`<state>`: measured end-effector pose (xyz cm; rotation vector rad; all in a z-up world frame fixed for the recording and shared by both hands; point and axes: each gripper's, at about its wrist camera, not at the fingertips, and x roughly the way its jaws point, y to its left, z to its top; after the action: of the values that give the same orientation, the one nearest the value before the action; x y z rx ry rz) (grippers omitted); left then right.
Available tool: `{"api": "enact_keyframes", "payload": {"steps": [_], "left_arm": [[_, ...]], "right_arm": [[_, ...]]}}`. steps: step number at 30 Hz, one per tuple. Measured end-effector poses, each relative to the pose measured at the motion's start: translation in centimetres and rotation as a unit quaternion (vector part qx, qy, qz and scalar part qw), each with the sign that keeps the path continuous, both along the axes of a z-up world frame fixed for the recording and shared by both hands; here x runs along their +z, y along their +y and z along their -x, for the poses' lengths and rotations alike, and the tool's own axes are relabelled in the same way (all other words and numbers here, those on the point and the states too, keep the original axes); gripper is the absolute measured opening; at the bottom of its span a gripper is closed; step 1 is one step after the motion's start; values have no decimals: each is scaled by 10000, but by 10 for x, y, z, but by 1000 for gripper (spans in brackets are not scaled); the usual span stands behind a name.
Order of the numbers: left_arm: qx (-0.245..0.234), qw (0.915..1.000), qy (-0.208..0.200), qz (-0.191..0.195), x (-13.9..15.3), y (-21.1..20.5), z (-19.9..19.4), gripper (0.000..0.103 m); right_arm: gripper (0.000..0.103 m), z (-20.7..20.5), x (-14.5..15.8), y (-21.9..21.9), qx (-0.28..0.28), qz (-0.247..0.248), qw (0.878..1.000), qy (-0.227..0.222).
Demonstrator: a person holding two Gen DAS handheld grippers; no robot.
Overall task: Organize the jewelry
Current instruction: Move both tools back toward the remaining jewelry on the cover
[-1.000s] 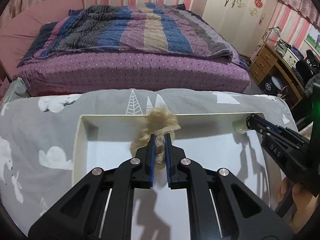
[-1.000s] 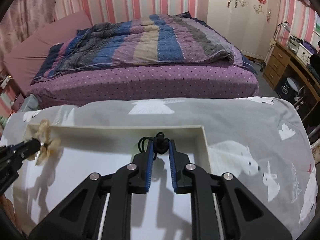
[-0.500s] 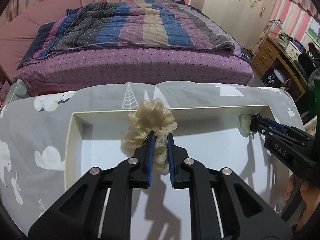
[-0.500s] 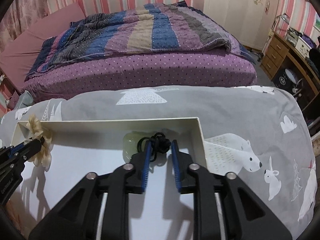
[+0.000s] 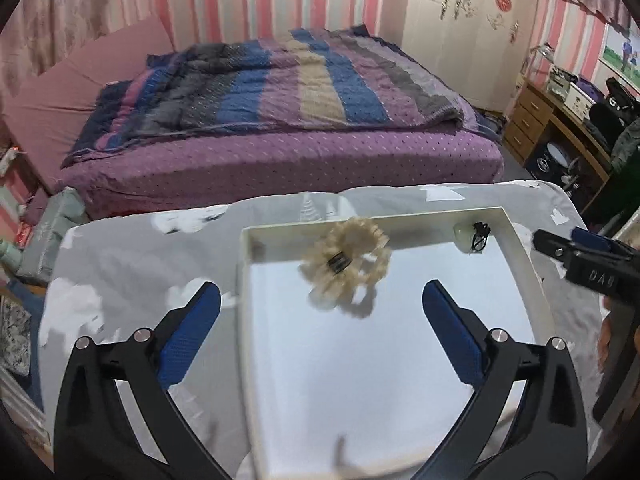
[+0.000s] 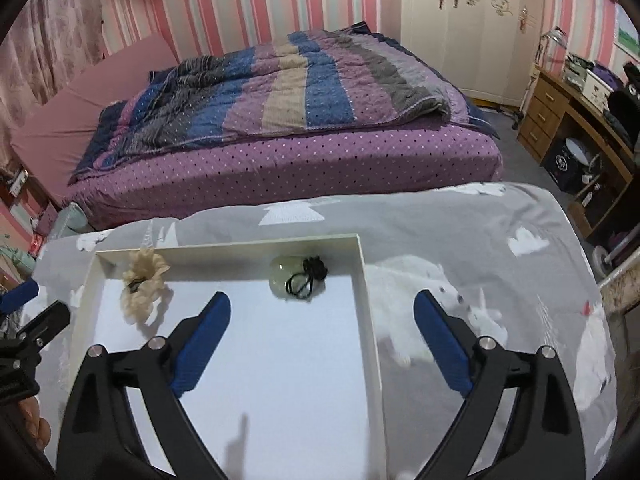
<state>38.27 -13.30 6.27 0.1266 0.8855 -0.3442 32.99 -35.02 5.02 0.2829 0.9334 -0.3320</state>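
A bed (image 6: pixel 280 120) with a striped quilt (image 6: pixel 288 80) fills the far half of my view, backed by pink striped walls, with a white wardrobe (image 6: pixel 460 20) in the corner and a wooden desk (image 6: pixel 568 120) down the right side. In front of me is my counter (image 6: pixel 500 248), covered in grey cloth printed with white animals. On it lies a white tray (image 6: pixel 366 300), shallow, its low walls square to me; its floor is mostly bare from the middle toward me, and grey cloth runs wide to its right.

My left claw (image 5: pixel 320 306) has just been opening and now stands spread wide with nothing between its blue pads, hanging above the tray's left half. My right claw (image 6: pixel 322 314) has also just been opening and gapes, straddling the tray's right wall.

The cream scrunchie (image 5: pixel 346 266) lies released near the tray's far left corner, blurred. The pale green pendant (image 6: pixel 282 278) with its black cord (image 6: pixel 310 276) rests against the far wall toward the right corner. The two pieces lie well apart.
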Motion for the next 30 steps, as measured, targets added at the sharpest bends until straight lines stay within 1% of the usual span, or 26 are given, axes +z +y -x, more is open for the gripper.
{"api": "enact_keyframes", "payload": {"steps": [2,4,7,11,15,18,21,25,30], "left_arm": [[4,10000,-52,1,5,15,17,100],[75,9999,-125,-93,10,27,32,100],[157,9997,-197,-29,18,50,56,100],[200,9996,-141,142,23,77,88,100],[142,9998,-99,11,20,91,115,100],[123,9999,-101,-56,13,99,134,100],[116,9998,-107,-81,5,106,151,100],[175,9998,-57,-33,-4,116,169,100],[148,9998,91,62,-18,122,186,100]], "right_arm": [[93,16,5,-2,-143,43,9999,0],[93,30,8,-4,-220,64,9997,6],[93,52,17,-2,-257,154,9996,-18],[93,82,34,5,-133,398,9990,-121],[93,111,42,19,102,596,9981,-111],[93,126,39,29,298,708,9970,-29],[93,142,29,39,452,789,9958,135],[93,167,14,47,547,637,9963,180],[93,191,0,51,481,457,9977,139]]}}
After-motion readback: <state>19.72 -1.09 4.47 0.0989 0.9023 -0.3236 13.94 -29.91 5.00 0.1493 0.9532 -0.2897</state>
